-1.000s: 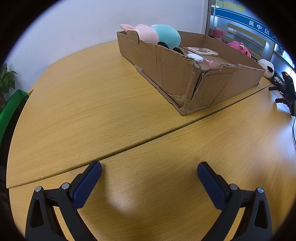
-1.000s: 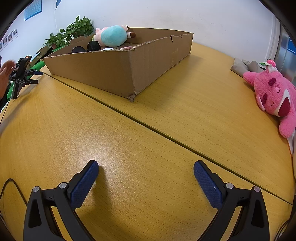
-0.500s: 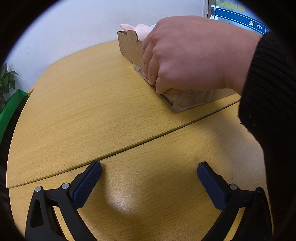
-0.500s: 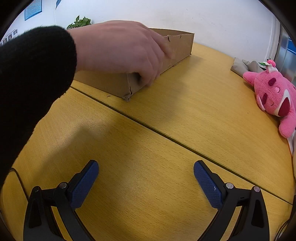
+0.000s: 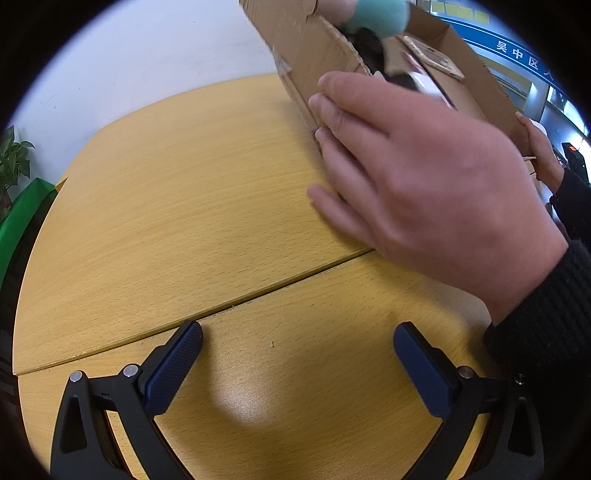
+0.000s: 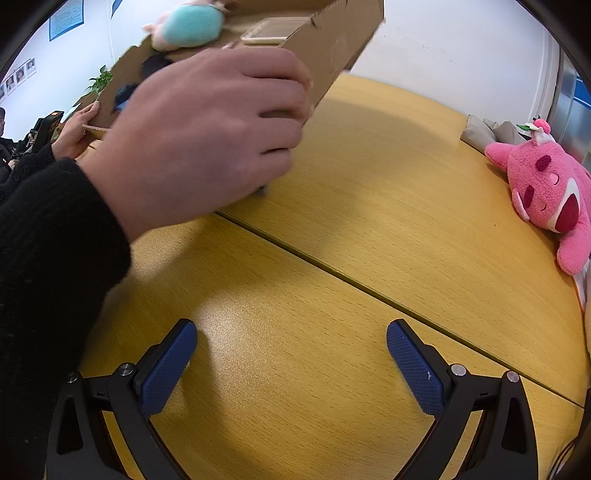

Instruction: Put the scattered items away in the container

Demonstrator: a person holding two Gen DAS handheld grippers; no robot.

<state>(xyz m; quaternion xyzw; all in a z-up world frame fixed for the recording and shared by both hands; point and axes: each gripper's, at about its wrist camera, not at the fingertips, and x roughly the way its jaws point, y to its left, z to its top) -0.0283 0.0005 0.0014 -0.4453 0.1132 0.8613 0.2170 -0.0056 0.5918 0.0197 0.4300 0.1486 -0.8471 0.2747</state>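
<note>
A cardboard box (image 5: 306, 48) is held tilted off the table by two bare hands (image 5: 424, 177). It also shows in the right wrist view (image 6: 332, 40). Inside it lie a teal and pink plush (image 6: 188, 26), a flat tan item (image 6: 266, 35) and some dark items. My left gripper (image 5: 297, 363) is open and empty, low over the wooden table. My right gripper (image 6: 291, 360) is open and empty, low over the table too. A pink plush bear (image 6: 546, 188) lies on the table at the right edge.
The wooden table (image 5: 184, 184) has a seam running across it. A grey cloth (image 6: 487, 133) lies behind the pink bear. A green plant (image 5: 13, 158) stands at the far left. A black sleeve (image 6: 48, 236) crosses the left of the right wrist view.
The hands that took hold of the box have lifted and tilted it, so its contents slide. Both grippers have stayed still and open.
</note>
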